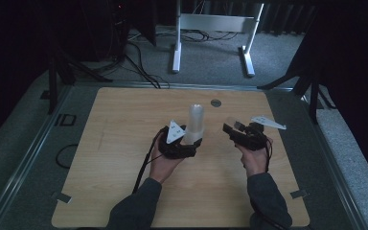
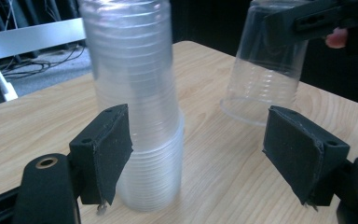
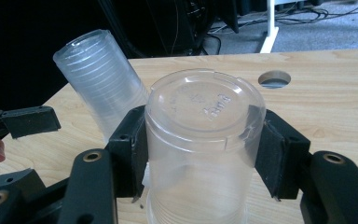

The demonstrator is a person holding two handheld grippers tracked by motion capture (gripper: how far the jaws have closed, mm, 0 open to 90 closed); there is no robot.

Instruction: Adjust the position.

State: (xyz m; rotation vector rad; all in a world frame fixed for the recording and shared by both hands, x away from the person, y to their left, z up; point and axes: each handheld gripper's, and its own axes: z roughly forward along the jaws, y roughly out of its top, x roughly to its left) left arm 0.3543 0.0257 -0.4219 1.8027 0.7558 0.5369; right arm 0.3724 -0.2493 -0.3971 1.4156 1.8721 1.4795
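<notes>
R gripper [image 3: 200, 154]: jaws clamped on either side of a single clear cup [image 3: 203, 140], upside down, base up; pads press its wall just under the base. Embossed lettering on the base, not legible enough to read. In left gripper view the same cup [image 2: 268, 70] sits inverted w/ rim at or just above the tabletop, can't tell if it touches; R gripper's black jaw grips it near the top.

L gripper [image 2: 198, 154]: jaws spread wide, gripping nothing. Stack of clear cups [image 2: 137, 93] stands inverted betw. the jaws but hard against the L-hand pad [image 2: 107, 154]; other pad well apart from it. Stack looks upright in left gripper view, tilted in right gripper view (camera angle, prob.).

High view: L gripper [image 1: 184, 143] at foot of the stack [image 1: 195, 122], approx. centre of table [image 1: 124, 143]. R gripper [image 1: 235, 129] just beside, to the right, single cup at its tip, near the stack but apart. Both hands come in from the near edge, dark sleeves. Round grommet hole [image 1: 215, 102] in the tabletop beyond the stack. White desk frame [image 1: 211, 28] on carpet past the far edge.
</notes>
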